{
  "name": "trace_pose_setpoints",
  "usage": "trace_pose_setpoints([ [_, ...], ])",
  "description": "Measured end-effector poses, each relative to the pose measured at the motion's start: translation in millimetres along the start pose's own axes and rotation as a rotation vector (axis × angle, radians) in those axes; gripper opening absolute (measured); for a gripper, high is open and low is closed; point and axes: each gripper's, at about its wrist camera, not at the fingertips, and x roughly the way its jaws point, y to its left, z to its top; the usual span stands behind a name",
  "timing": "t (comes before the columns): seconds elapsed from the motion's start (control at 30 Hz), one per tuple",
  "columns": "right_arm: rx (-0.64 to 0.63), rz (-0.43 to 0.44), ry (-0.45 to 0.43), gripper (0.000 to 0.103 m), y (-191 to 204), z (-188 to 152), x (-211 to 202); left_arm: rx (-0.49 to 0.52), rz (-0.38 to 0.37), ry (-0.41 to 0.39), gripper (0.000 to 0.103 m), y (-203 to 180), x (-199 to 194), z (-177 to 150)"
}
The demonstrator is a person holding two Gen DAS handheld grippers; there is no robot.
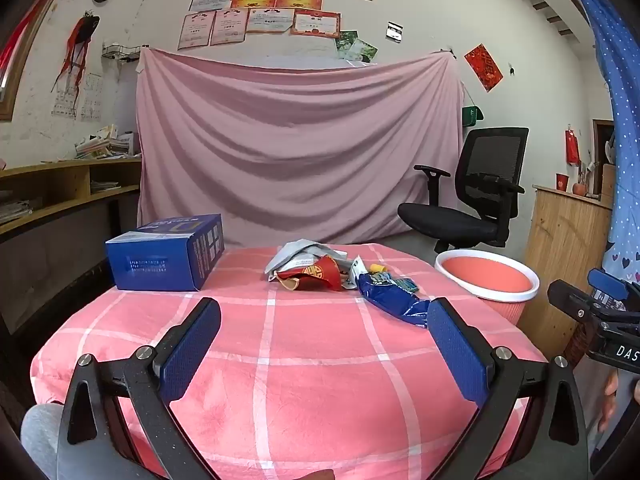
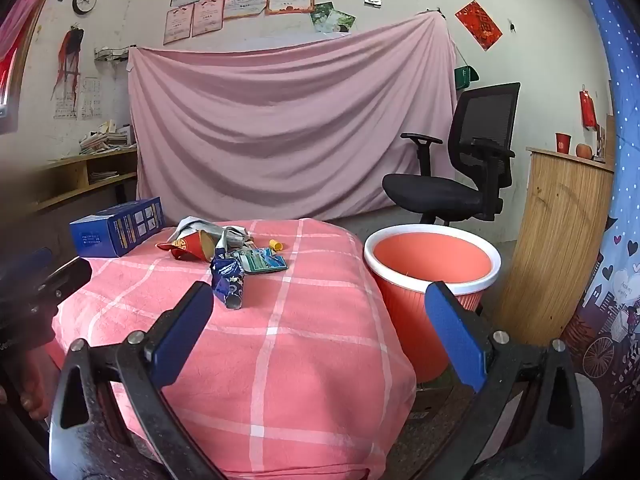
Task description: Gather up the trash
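Both tools, left (image 1: 324,320) and right (image 2: 319,304), are spread wide and empty; the trash pile (image 1: 336,276) lies on the table (image 1: 280,360) ahead of them.

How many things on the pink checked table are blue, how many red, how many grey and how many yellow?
Blue: 3, the box, the crumpled wrapper and the flat packet
Red: 1, the squashed paper cup
Grey: 1, the crumpled bag
Yellow: 1, the small cap
Total: 6
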Motion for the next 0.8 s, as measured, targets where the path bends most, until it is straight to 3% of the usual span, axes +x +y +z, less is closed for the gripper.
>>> trace_pose_setpoints([
  [0.8, 0.000, 0.000, 0.013, 0.103, -0.6, -1.2, 1.6, -0.008, -0.002, 0.011, 0.101, 4.7, -0.9, 0.6],
])
